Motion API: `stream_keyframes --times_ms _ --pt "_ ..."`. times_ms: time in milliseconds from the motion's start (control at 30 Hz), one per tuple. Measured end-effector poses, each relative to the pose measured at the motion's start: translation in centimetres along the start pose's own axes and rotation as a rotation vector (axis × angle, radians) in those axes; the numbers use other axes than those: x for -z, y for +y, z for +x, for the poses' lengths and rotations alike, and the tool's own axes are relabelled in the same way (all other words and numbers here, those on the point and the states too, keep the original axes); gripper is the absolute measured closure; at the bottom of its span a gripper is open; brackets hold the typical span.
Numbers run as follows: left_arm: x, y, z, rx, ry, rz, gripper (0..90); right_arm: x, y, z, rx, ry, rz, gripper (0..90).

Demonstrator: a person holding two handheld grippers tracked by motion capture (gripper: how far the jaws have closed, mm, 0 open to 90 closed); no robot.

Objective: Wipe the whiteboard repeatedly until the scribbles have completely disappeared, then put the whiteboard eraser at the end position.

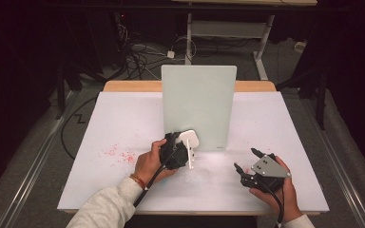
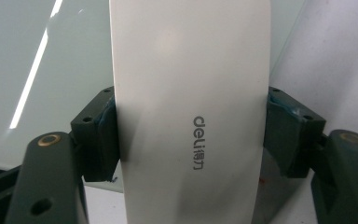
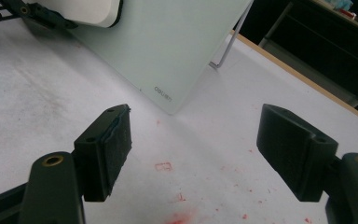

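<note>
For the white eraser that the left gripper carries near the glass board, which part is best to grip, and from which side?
Grip the white eraser across its two long narrow edges, near mid-length, coming end-on along its length. Its flat, elongated shape gives parallel sides for the fingers; the left gripper already clamps it so, by the glass board.

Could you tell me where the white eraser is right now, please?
In the high view the white eraser sits left of centre, clamped in the left gripper against the upright glass board.

An upright pale-green glass board [image 1: 198, 107] stood mid-table, blocking passage straight ahead. Open white tabletop [image 1: 123, 118] lay to its left and right. Open room also lay between the wide-apart jaws of the right gripper [image 3: 193, 149].
</note>
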State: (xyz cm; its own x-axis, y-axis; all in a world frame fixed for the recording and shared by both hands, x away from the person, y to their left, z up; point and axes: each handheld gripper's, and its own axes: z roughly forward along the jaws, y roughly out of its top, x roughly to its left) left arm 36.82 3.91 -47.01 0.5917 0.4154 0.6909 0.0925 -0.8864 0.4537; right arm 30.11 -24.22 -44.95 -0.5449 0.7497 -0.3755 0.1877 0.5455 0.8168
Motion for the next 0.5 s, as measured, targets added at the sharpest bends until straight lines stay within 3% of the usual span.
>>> stream_keyframes --times_ms 300,500 --pt "1.8 0.1 1.8 0.067 0.004 -0.070 28.7 0.2 0.3 -0.1 -0.012 -0.006 -0.017 26.8" --pt "2.9 0.1 3.1 0.123 -0.026 -0.106 28.7 0.5 0.3 -0.2 -0.017 -0.005 -0.025 26.7"
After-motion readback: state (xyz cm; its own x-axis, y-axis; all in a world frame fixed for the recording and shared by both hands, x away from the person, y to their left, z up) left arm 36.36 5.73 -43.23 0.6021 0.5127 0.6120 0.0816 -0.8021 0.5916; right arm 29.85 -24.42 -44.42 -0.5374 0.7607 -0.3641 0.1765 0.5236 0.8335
